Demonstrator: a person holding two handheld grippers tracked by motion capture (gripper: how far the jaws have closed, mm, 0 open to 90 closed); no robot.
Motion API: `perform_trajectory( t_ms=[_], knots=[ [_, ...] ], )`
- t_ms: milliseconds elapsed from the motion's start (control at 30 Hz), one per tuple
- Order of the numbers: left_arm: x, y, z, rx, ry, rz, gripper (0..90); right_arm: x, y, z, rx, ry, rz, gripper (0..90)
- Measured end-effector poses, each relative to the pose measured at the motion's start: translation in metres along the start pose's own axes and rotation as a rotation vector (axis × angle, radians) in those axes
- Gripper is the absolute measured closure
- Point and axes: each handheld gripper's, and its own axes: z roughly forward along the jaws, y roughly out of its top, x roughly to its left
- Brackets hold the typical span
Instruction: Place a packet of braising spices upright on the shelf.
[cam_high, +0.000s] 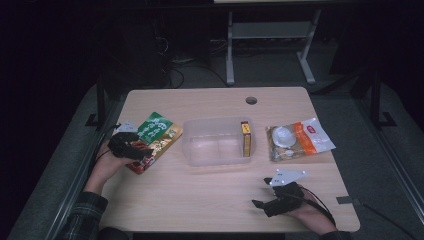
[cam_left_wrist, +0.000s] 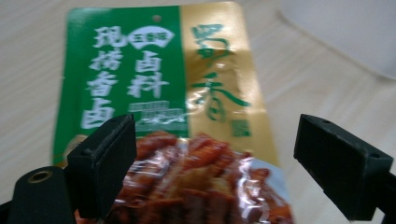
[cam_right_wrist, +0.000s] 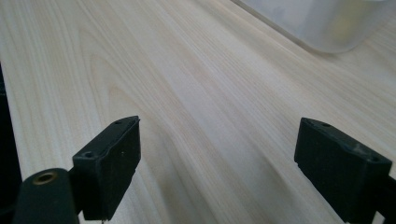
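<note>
A green and gold snack packet (cam_high: 156, 137) lies flat on the table's left side; its printed face (cam_left_wrist: 159, 93) shows red food below. My left gripper (cam_high: 142, 150) hangs over the packet's near end, open, its jaws standing wide on either side of the packet (cam_left_wrist: 215, 168) without closing on it. A clear plastic tub (cam_high: 217, 141) sits mid-table with a small yellow and red box (cam_high: 246, 138) upright at its right end. My right gripper (cam_high: 259, 200) rests open near the front right edge, over bare wood (cam_right_wrist: 215, 172).
An orange and white packet (cam_high: 299, 140) with a pale round item lies right of the tub. The tub's corner (cam_right_wrist: 327, 23) shows far off in the right gripper view. A round cable hole (cam_high: 251, 100) sits near the table's back edge.
</note>
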Motion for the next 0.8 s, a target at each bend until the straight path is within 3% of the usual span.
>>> perform_trajectory(
  t_ms=[300, 433, 500, 633, 800],
  knots=[
    [0.031, 0.007, 0.012, -0.002, 0.038, 0.010, 12.8, -0.001, -0.001, 0.000, 0.007, -0.008, 0.006, 14.1],
    [0.046, 0.003, 0.020, -0.023, 0.040, -0.020, 12.7, -0.003, -0.001, 0.000, 0.003, -0.016, 0.018, 14.1],
    [0.054, -0.002, 0.023, -0.030, 0.038, -0.055, 12.7, -0.003, -0.002, 0.000, 0.007, -0.019, 0.021, 14.1],
    [0.069, -0.013, 0.028, -0.013, 0.022, -0.104, 12.6, -0.004, -0.002, 0.001, 0.019, -0.019, 0.028, 14.1],
    [0.077, -0.022, 0.033, 0.016, 0.009, -0.127, 12.6, -0.004, -0.002, 0.001, 0.018, -0.015, 0.028, 14.1]
  ],
)
